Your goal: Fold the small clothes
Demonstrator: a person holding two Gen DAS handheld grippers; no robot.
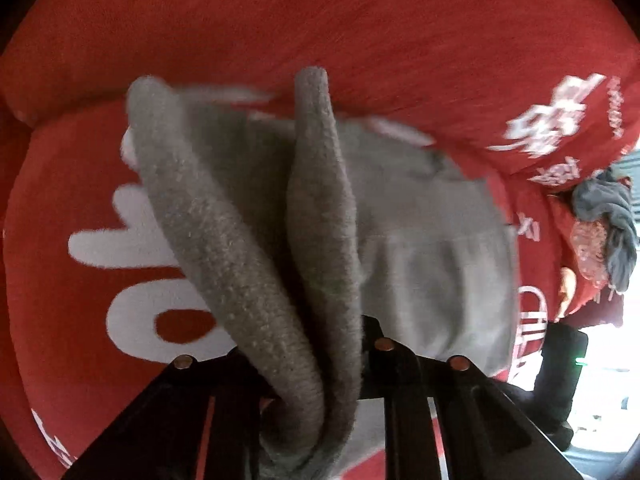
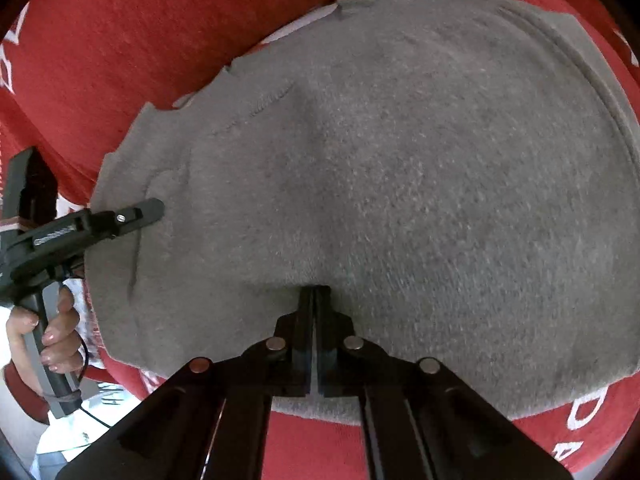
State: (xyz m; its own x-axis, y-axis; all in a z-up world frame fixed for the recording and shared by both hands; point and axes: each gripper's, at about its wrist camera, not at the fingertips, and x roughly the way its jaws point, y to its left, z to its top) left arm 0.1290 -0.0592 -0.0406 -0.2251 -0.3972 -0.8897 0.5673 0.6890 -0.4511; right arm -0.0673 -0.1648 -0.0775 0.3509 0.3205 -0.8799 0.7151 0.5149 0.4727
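A small grey knit garment (image 2: 400, 168) lies spread on a red blanket with white lettering (image 2: 120, 40). My right gripper (image 2: 315, 292) is shut, its fingertips pinching the garment's near part. My left gripper (image 2: 152, 210) shows at the left of the right wrist view, at the garment's left edge. In the left wrist view the left gripper (image 1: 316, 360) is shut on a bunched fold of the grey garment (image 1: 248, 240), which rises in two thick ridges and hides the fingertips.
The red blanket (image 1: 280, 12) covers the whole surface and rises at the back. A dark grey cloth (image 1: 612, 224) lies at the far right of the left wrist view. A bright floor area (image 1: 608, 380) lies beyond the blanket's right edge.
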